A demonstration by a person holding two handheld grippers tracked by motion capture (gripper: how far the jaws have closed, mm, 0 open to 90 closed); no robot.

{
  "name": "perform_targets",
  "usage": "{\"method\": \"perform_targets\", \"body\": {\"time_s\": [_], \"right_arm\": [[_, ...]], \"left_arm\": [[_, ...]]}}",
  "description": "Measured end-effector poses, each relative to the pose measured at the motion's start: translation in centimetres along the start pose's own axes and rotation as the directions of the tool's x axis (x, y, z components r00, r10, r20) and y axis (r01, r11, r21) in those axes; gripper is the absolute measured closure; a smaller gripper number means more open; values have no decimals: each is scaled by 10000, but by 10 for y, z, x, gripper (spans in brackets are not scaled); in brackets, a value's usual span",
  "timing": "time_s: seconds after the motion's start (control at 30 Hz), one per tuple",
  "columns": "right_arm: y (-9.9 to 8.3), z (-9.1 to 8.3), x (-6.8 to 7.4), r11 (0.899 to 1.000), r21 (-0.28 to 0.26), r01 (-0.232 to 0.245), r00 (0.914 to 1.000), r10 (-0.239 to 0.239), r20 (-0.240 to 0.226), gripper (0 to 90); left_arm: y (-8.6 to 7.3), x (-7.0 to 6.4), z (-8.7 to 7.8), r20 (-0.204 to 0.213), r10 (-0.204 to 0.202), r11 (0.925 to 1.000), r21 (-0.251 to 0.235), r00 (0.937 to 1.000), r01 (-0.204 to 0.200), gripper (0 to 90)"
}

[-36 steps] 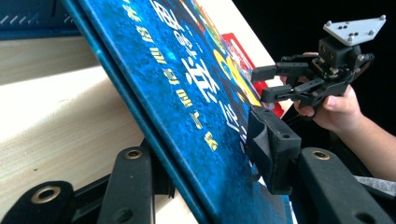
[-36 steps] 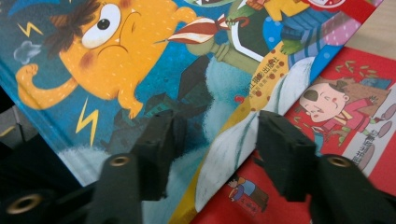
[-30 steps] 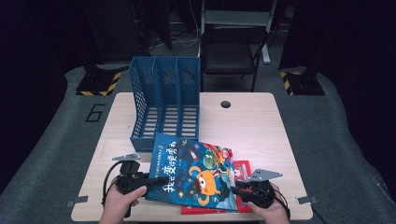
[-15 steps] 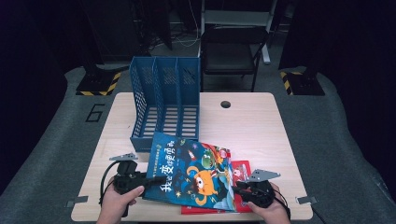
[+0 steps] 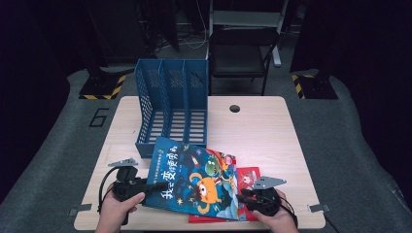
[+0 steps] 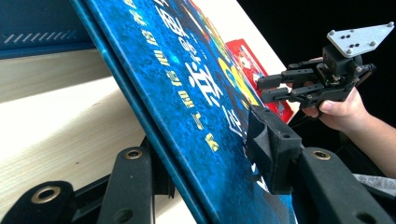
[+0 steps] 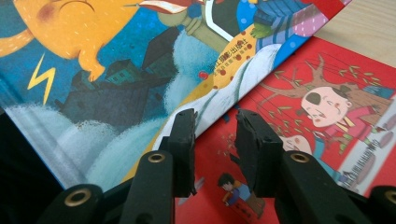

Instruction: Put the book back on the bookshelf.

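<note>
Two picture books and one blue three-slot file rack sit on a pale wooden table. The left gripper clamps the spine-side edge of the blue book, which lies between both tools, tilted, its long axis slanting away from that gripper. The right gripper, jaws slightly parted and holding nothing, sits at the blue book's corner above the red book. Beyond the table are grey flooring and one dark chair.
</note>
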State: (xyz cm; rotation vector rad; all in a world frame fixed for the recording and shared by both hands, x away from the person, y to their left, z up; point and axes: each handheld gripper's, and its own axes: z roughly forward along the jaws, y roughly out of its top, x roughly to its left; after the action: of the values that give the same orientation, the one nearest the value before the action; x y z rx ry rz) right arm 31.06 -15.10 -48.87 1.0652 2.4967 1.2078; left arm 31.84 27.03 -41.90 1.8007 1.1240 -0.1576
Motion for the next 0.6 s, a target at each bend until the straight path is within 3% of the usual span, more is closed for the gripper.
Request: {"method": "perform_targets", "body": {"time_s": [0.23, 0.37, 0.6], "right_arm": [[11, 8, 6, 9990, 426, 131, 9998, -125, -129, 672], [20, 15, 10, 9959, 774, 473, 9984, -448, -337, 673], [25, 24, 19, 9947, 729, 731, 9963, -695, -512, 666]], "left_arm": [[4, 5, -8, -231, -47, 9999, 94, 9997, 50, 555], [8, 7, -13, -623, -324, 9995, -39, 9975, 322, 553], [15, 10, -22, -905, -497, 9986, -215, 9947, 479, 572]]}}
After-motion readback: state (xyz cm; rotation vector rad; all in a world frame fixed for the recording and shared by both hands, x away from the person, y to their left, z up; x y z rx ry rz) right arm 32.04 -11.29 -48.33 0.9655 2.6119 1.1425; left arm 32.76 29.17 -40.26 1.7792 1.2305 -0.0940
